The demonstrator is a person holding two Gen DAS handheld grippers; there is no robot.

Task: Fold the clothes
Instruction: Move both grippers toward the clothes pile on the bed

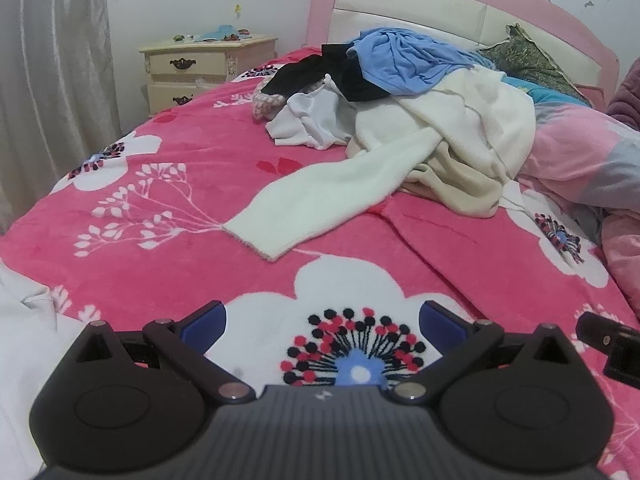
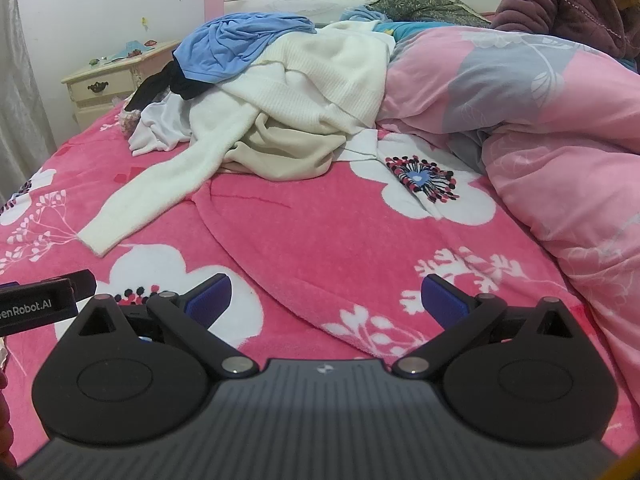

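A heap of clothes lies at the far side of the bed. On top is a blue garment (image 1: pixel 404 60) (image 2: pixel 240 44), under it a cream knit sweater (image 1: pixel 460 132) (image 2: pixel 320 76) whose long sleeve (image 1: pixel 316 200) (image 2: pixel 160 188) stretches toward me. A beige piece (image 2: pixel 288 152), a white shirt (image 1: pixel 308 120) and a black garment (image 1: pixel 320 72) are also in the pile. My left gripper (image 1: pixel 322 320) hovers open over the pink flowered blanket (image 1: pixel 168 240), well short of the sleeve. My right gripper (image 2: pixel 326 300) is open too, with nothing between its fingers.
A pink and grey quilt (image 2: pixel 540 120) bulges along the right side of the bed. A cream nightstand (image 1: pixel 204 68) stands at the back left beside a curtain (image 1: pixel 52 80). A person in a purple jacket (image 2: pixel 572 4) sits at the far right. White cloth (image 1: pixel 20 340) lies near left.
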